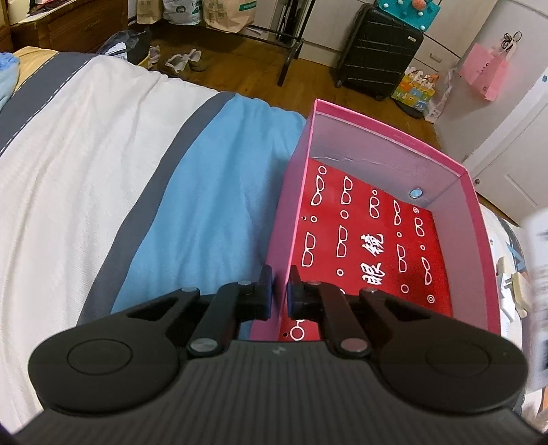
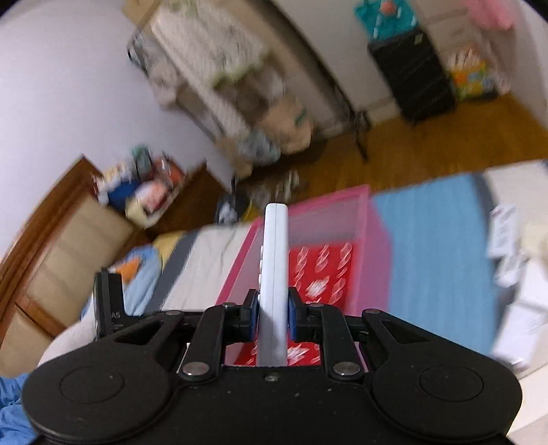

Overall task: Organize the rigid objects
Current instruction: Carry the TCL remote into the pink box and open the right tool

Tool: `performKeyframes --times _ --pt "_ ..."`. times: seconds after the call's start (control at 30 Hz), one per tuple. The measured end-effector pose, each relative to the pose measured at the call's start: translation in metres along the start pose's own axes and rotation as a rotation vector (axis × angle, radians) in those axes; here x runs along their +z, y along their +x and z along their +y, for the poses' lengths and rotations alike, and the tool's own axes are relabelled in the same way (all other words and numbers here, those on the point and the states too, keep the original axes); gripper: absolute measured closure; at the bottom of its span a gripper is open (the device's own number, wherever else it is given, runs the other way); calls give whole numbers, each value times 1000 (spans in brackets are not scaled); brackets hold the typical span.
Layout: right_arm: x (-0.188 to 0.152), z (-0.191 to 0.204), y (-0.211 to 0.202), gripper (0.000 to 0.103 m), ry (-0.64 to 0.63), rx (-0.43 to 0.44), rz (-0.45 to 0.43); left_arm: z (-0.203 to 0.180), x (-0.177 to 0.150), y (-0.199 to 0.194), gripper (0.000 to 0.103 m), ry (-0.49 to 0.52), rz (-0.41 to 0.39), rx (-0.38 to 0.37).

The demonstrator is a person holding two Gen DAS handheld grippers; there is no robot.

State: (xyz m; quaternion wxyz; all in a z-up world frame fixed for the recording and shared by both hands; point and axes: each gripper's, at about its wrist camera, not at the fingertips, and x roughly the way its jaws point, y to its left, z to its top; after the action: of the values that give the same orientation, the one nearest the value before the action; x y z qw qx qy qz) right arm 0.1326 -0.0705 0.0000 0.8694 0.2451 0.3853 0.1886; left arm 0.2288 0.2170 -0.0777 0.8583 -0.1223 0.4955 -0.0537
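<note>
The pink box (image 1: 383,219) on the bed is steadied at its near-left wall by the clenched left claw (image 1: 278,291). A white remote (image 2: 274,274) — grasped by the right claw (image 2: 272,308) — is held above the box; lowering inside and release are judged next.

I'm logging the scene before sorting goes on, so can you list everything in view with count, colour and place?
box: 1, pink walls, red floor printed with white glasses, on the bed, open.
remote: 1, white, slim with buttons along one side, held above the box.
bedcover: 1, white, grey and blue stripes, under the box.
suitcase: 1, black, upright on the wooden floor.
gift bag: 1, pink, hanging on the white door.
paper bags: several, tan and white, along the far wall.
small white items: several, blurred, on the bed beside the box.
left gripper: 1, black, jaws shut on the box's near wall.
right gripper: 1, black, jaws shut on the remote.
</note>
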Motion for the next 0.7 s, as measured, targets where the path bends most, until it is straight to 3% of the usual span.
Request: performKeyframes --times 0.17,0.3,0.43,0.7 --pt "-7 16 92 82 105 -84 191 4 -2 0 95 -16 -4 -16" --pt "-14 17 150 82 130 -128 234 9 -2 1 95 -34 -4 -36" --pt "-17 7 177 83 252 -148 260 9 -1 3 94 -29 0 -47" --pt "-26 5 200 82 312 -212 281 8 -1 6 95 -19 3 -38"
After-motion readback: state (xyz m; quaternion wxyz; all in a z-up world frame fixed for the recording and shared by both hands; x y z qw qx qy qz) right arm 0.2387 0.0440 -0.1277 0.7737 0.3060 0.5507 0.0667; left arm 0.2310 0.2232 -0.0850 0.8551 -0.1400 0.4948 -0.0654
